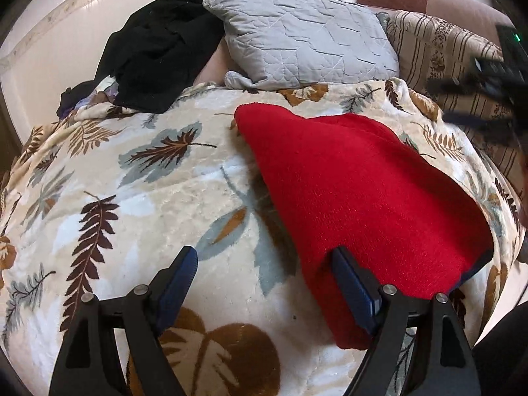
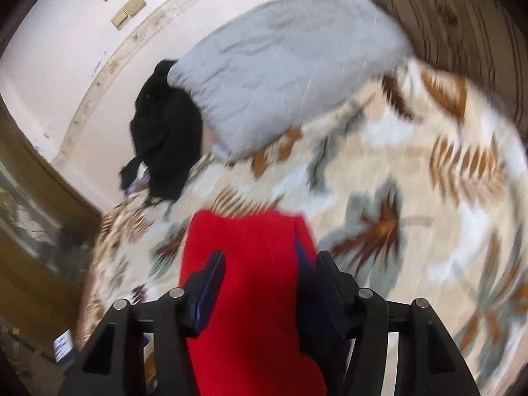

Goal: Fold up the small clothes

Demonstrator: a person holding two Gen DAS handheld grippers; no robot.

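Observation:
A red fleece garment [image 1: 356,191] with a dark blue inner edge lies folded on the leaf-patterned blanket [image 1: 138,198]. My left gripper [image 1: 264,257] is open just above the blanket; its right finger [image 1: 353,283] rests over the garment's near left edge and its left finger is over bare blanket. In the blurred right wrist view the red garment [image 2: 250,264] runs between my right gripper's [image 2: 270,260] fingers, which stand apart on either side of it; whether they press it I cannot tell.
A grey quilted pillow [image 1: 303,36] and a striped brown pillow [image 1: 442,52] lie at the head of the bed. A black garment pile [image 1: 158,49] sits at the far left by the white wall. My right gripper's body [image 1: 495,76] shows at the far right.

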